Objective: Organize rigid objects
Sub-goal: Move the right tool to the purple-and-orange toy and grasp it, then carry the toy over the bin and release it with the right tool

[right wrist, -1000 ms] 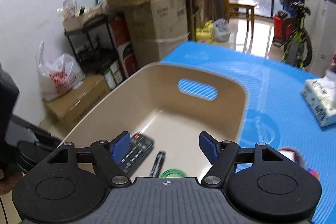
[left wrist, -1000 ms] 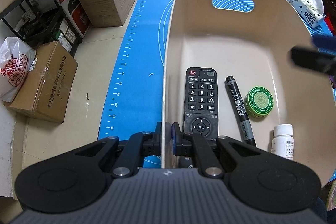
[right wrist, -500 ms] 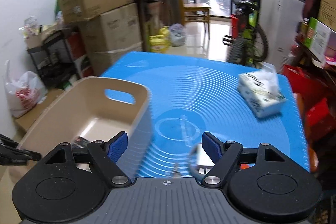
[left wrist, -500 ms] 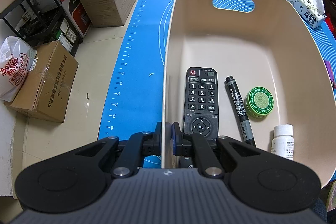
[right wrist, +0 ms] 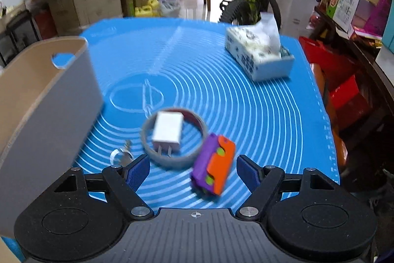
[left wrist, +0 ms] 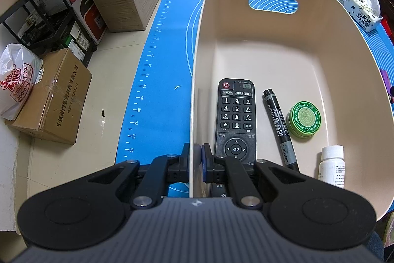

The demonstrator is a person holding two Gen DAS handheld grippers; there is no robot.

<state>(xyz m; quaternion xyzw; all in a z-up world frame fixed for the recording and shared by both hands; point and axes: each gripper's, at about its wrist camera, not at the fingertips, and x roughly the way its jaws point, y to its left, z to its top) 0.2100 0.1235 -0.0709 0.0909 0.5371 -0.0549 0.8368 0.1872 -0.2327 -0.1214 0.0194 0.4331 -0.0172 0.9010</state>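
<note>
Beige plastic bin (left wrist: 290, 46) is sitting on the blue mat (left wrist: 160, 80), and everything here is placed relative to it. Left gripper (left wrist: 196, 159) is clamping the bin's left wall near the close end, one finger outside, one inside, jaws pinched tight on the rim. Inside the bin, along the near half of the floor: black remote (left wrist: 236, 118) is lying flat closest to the gripped wall, black marker (left wrist: 279, 126) is lying just beside it toward the bin's right, green ointment tin (left wrist: 304, 119) is sitting next over, apart from the marker, and white pill bottle (left wrist: 331, 165) is standing upright at the near right corner. Far half of the bin floor is showing bare beige. Handle cutout is showing in the far end wall.

Right gripper (right wrist: 193, 170) is hovering over the mat to the right of the bin, jaws spread wide, holding nothing. Purple-and-orange block (right wrist: 213, 168) is lying between its fingers, nearer the right one, somewhat blurred; contact with the pads is not showing. White charger plug (right wrist: 167, 133) is lying inside a grey ring (right wrist: 172, 160), both just right of the bin's outer wall. Small key (right wrist: 122, 155) is lying by the left fingertip, closer to the bin. Tissue box (right wrist: 258, 53) is sitting well away from the bin at the mat's far right side.
</note>
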